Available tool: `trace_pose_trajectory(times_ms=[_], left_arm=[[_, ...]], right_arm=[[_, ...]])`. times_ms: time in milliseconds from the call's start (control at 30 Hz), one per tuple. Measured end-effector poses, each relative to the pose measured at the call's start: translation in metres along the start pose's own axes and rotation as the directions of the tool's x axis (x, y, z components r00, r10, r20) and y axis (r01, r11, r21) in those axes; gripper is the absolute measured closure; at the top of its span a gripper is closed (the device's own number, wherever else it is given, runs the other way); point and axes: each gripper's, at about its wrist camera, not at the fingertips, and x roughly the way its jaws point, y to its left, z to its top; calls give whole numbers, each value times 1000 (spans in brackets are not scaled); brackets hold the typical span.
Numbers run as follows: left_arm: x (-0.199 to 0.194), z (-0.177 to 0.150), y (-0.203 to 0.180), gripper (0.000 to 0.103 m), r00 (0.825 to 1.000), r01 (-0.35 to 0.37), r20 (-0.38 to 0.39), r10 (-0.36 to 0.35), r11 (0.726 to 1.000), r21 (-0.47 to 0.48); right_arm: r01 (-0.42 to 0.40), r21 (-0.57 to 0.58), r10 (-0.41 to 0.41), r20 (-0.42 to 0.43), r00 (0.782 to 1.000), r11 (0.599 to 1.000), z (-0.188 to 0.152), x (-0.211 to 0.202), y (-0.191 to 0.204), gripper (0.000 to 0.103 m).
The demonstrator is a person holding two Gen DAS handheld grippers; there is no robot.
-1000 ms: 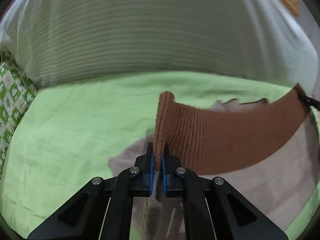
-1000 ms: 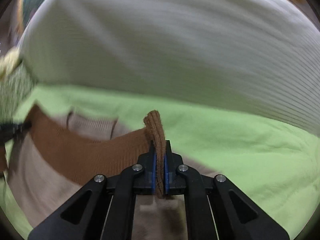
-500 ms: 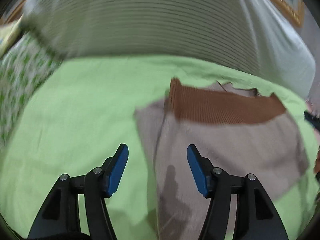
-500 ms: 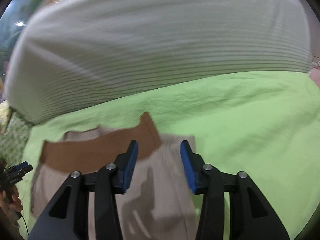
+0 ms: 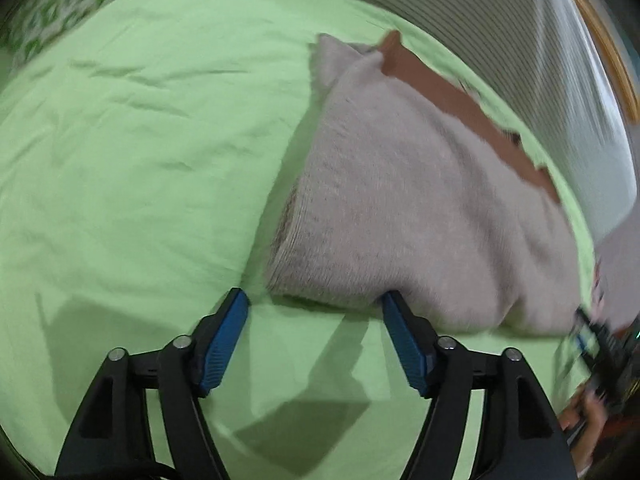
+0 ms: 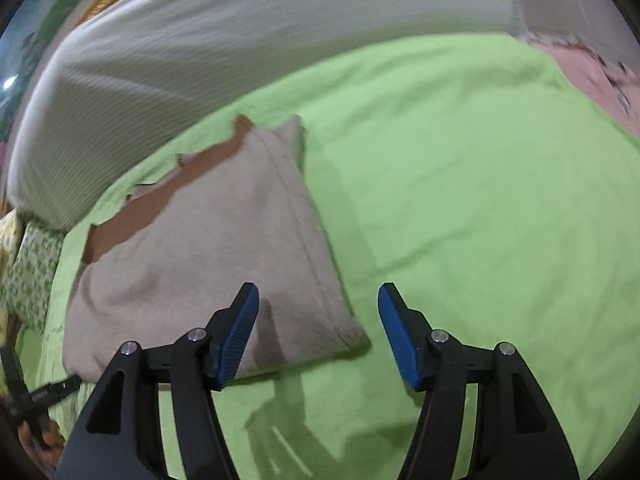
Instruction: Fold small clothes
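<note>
A small beige knit garment (image 5: 404,200) with a brown ribbed band (image 5: 452,96) along its far edge lies folded on the green sheet (image 5: 140,152). My left gripper (image 5: 316,300) hovers at the garment's near left corner, its jaws opening and nothing pressed between the blue pads (image 5: 224,340). In the right wrist view the same garment (image 6: 208,256) lies flat with its brown band (image 6: 160,196) at the far side. My right gripper (image 6: 318,294) stands over the near right corner, jaws opening, not gripping the cloth.
A striped white bolster (image 6: 240,40) runs along the far side of the bed. A green patterned pillow (image 5: 72,4) lies at the far left, pink cloth (image 6: 592,76) at the far right. The other gripper and a hand (image 5: 592,412) show at the right edge.
Both grippers were shut on the brown band and holding it up; they have let go, spread their jaws and drawn back toward the near edge. The garment now lies folded flat.
</note>
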Motion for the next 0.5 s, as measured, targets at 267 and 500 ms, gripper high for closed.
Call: trace_pose_trajectory(times_ms=[267,500], left_arm=[[12,20,9,51,983,183,11,-185,958,-220],[-16,32,15,96,972,234,83,-221,953,-191]], right_arm=[[-113,118,114,-1,993,987,-12,14,1,61],[-163,105,159,46,986,981,-2,-9,4,84]])
